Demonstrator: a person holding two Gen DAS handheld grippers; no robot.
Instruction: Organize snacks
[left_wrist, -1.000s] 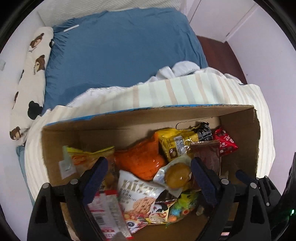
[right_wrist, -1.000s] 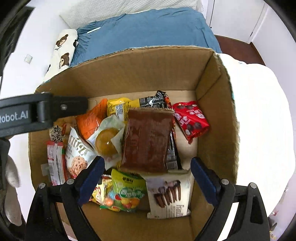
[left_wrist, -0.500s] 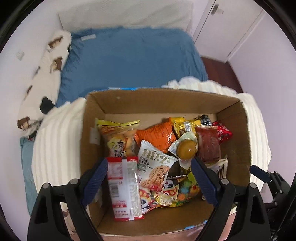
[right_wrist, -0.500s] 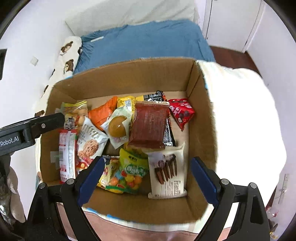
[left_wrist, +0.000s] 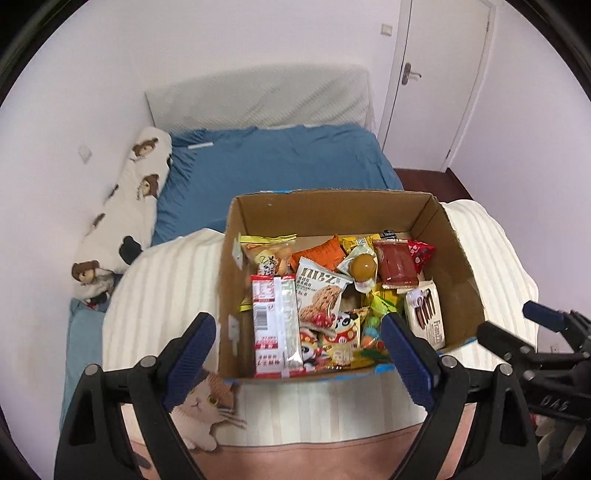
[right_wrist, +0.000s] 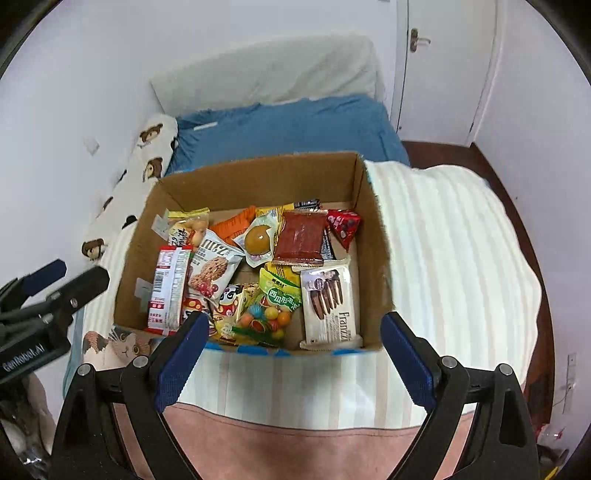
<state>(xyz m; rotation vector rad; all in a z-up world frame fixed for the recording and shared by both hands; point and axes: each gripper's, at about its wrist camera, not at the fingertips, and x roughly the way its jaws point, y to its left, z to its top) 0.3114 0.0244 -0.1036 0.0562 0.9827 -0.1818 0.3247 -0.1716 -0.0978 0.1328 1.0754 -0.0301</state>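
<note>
An open cardboard box (left_wrist: 458, 258) (right_wrist: 369, 236) stands on a striped blanket on the bed. It holds several snack packs: a red and silver pack (left_wrist: 275, 325) (right_wrist: 168, 288), an oat cookie pack (left_wrist: 319, 295) (right_wrist: 214, 267), a dark red pack (left_wrist: 397, 264) (right_wrist: 303, 238), a chocolate biscuit pack (left_wrist: 424, 314) (right_wrist: 330, 302) and a candy bag (right_wrist: 269, 314). My left gripper (left_wrist: 299, 347) is open and empty, above the box's near edge. My right gripper (right_wrist: 291, 339) is open and empty, also near the front edge.
The cream striped blanket (right_wrist: 443, 258) spreads right of the box. A blue sheet (left_wrist: 277, 162) and a bear-print pillow (left_wrist: 122, 218) lie behind. A cat cushion (left_wrist: 199, 406) sits front left. A white door (left_wrist: 436, 74) is at the back right.
Both grippers have pulled up and back from inside the box. The whole box and bed now show. Both stayed open and empty.
</note>
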